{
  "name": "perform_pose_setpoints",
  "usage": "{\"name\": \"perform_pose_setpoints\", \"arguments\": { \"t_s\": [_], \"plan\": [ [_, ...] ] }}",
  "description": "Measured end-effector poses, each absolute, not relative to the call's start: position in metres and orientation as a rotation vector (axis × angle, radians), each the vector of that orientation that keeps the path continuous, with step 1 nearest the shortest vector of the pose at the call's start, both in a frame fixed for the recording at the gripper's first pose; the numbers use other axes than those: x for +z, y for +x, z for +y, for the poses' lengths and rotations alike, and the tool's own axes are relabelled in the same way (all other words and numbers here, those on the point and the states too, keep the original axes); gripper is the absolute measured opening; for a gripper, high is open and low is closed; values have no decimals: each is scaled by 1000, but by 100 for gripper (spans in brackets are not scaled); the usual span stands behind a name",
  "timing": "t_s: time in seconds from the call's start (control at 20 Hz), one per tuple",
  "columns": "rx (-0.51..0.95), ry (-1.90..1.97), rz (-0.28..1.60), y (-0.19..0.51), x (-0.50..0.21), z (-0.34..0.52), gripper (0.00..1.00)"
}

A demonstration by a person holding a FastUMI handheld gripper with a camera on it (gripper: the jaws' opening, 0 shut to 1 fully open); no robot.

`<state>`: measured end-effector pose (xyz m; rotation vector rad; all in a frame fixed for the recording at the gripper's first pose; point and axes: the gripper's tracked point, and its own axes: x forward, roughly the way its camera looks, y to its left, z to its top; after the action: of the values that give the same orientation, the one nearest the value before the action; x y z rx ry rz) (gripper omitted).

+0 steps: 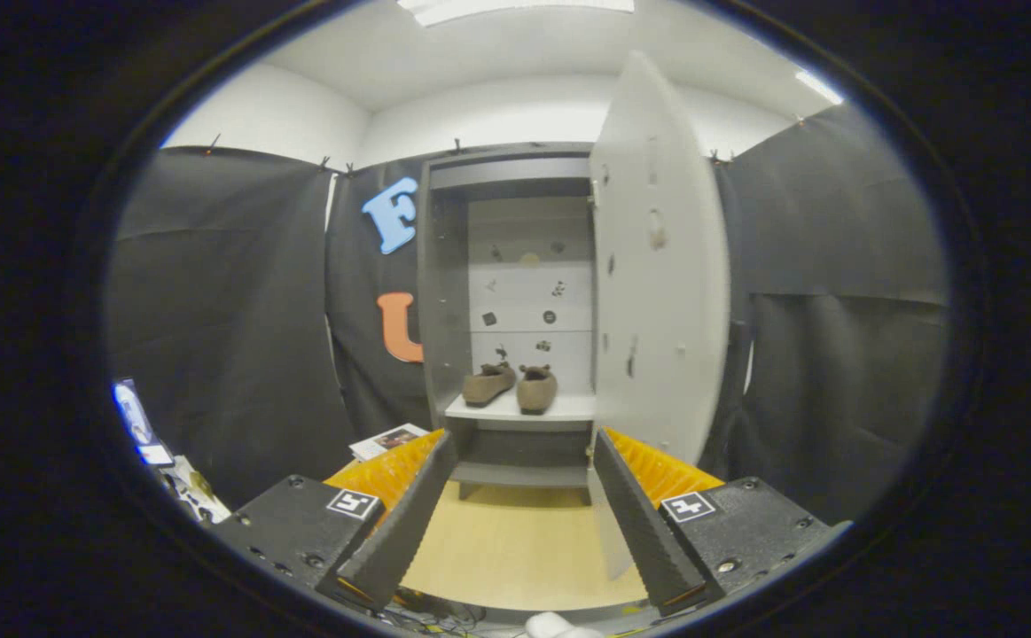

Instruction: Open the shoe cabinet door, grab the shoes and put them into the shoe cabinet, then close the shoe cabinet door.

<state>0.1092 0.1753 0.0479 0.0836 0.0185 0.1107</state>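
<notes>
The grey shoe cabinet (444, 292) stands straight ahead, well beyond my fingers. Its white door (657, 266) is swung wide to the right, with its inner face toward me. Two brown shoes (511, 385) rest side by side on the white shelf (559, 409) inside, heels toward me. My gripper (522, 452) is open, held back from the cabinet, with nothing between its fingers. The left fingertip (440, 447) and the right fingertip (608, 447) frame the cabinet's lower shelf.
Light wooden floor (515, 549) stretches from my fingers to the cabinet. Black cloth walls close in on both sides. A printed sheet (388, 439) lies on the floor left of the cabinet. More clutter and a small screen (136, 416) sit further left.
</notes>
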Motion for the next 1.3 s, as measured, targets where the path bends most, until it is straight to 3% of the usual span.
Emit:
{"name": "perform_pose_setpoints", "arguments": {
  "t_s": [0.3, 0.6, 1.3],
  "plan": [
    [22, 139, -15, 104, 42, 47, 100],
    [135, 118, 14, 175, 46, -7, 98],
    [400, 65, 45, 229, 50, 26, 98]
  ]
}}
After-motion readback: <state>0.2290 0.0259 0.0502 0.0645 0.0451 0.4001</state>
